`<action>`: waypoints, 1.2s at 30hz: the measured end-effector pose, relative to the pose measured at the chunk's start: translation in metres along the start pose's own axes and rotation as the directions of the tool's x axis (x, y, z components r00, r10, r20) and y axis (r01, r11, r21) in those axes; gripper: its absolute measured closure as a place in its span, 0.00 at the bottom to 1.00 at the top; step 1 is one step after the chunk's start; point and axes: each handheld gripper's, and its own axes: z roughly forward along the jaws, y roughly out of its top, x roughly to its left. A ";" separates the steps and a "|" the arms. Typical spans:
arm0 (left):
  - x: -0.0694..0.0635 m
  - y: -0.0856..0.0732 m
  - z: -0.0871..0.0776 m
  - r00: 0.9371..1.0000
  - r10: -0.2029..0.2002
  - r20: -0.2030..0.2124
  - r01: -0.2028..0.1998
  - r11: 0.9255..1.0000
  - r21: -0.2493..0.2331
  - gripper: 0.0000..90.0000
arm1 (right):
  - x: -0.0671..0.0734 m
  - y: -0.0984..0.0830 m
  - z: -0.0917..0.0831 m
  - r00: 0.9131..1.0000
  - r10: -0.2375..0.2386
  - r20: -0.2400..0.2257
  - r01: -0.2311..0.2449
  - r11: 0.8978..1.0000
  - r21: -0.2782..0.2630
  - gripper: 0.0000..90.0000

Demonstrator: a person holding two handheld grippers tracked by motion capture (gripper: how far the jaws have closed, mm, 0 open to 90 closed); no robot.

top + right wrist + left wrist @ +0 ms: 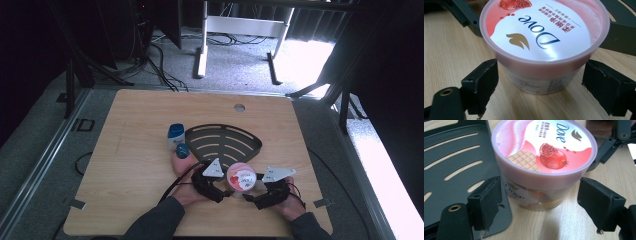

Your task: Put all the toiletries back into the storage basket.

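A round Dove tub [242,177] with a pink lid showing a pomegranate stands upright on the wooden table, near its front edge. My left gripper [224,193] sits just left of it and my right gripper [253,197] just right of it. In the left gripper view the tub [541,157] stands between the two black pads [485,203], with a small gap on each side; this gripper [541,205] is open. In the right gripper view the tub [544,37] likewise stands between the pads [605,86] without being pressed; that gripper [542,87] is open too.
A black fan-shaped slotted tray [250,140] lies flat just behind the tub, its edge touching or nearly touching the tub's base [461,170]. A small blue-and-white bottle [175,136] and a blue cap-like item [182,150] stand left of the tray. A cable hole [239,107] sits at the table's far side.
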 end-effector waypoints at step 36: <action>-0.016 0.007 -0.001 0.996 0.069 -0.061 -0.067 0.997 0.023 0.26 | 0.008 0.007 -0.011 0.998 -0.053 0.033 0.053 0.999 0.001 0.15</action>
